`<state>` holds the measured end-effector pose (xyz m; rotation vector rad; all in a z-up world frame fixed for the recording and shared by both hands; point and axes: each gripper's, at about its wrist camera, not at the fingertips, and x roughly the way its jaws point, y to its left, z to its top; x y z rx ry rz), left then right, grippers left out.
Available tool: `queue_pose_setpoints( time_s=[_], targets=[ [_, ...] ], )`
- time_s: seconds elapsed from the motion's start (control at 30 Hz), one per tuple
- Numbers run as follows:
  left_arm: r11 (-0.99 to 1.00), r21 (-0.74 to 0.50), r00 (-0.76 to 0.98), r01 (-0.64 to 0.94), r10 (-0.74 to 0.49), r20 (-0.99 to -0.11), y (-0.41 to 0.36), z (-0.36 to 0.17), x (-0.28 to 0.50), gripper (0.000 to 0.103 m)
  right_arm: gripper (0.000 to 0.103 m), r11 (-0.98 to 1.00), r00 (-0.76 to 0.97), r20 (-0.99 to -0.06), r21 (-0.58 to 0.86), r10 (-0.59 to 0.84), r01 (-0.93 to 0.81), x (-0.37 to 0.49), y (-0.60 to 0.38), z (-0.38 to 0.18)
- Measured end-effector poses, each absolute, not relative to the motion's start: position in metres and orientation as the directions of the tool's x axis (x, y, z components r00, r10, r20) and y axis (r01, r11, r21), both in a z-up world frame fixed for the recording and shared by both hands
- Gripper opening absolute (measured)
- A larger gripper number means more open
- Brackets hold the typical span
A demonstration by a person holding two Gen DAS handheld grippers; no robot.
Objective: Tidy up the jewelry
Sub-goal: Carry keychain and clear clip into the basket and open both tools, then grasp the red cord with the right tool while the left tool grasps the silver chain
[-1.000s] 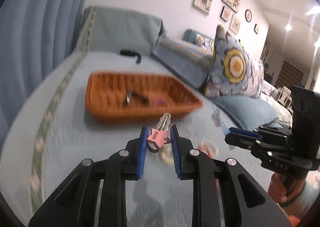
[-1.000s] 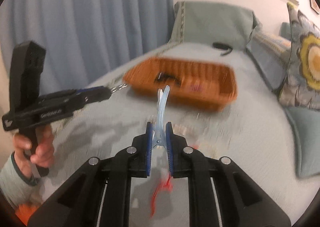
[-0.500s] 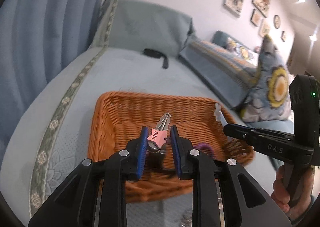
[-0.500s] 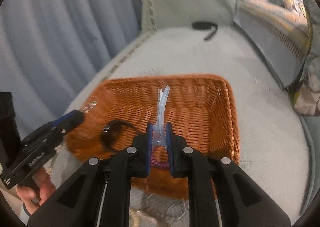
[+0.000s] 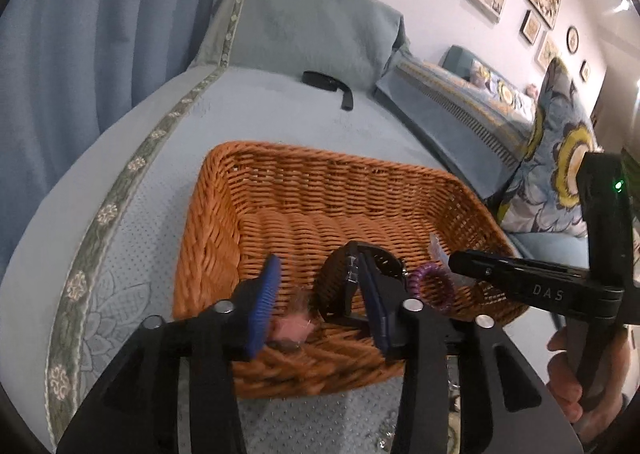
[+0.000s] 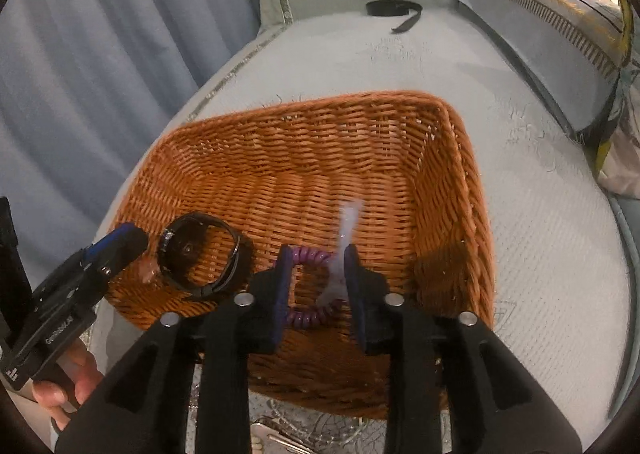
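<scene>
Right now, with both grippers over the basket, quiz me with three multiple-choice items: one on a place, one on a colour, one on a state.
1. Where does the black bracelet lie?
A on the bedspread
B in the wicker basket
C on the pillow

2. What colour is the coiled hair tie?
A purple
B green
C white

3. How do the left gripper jaws stand?
A clamped shut
B apart, opening
C out of view

Answers: B, it rests on the basket floor. A, its coils show purple in both views. B, the blurred pink clip sits loose between the parted blue pads.
</scene>
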<state>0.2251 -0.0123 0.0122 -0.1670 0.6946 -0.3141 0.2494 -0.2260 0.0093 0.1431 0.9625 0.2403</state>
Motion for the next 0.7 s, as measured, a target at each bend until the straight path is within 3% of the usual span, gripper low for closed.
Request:
queue_pose_setpoints(
  time_s=[0.13, 0.4, 0.7],
  targets=[
    [0.924, -0.285, 0.747, 0.256, -0.376, -0.549, -0.002, 0.028, 0.197, 0.046, 0.025, 0.959, 0.58, -0.764, 0.234, 0.283, -0.16, 0.229, -0.23, 0.024],
    [0.901, -0.281, 0.772, 0.332, -0.431, -0.468, 0.0, 0.064, 0.13, 0.046, 0.025, 0.943, 0.655, -0.678, 0.24, 0.333, -0.232, 0.151, -0.24, 0.066],
    [0.877, -0.256, 0.752, 0.406, -0.48, -0.452, -0.015, 0.066, 0.07, 0.047, 0.025, 0.947, 0.684, -0.655, 0.207, 0.321, -0.247, 0.069, -0.252, 0.057]
  ],
)
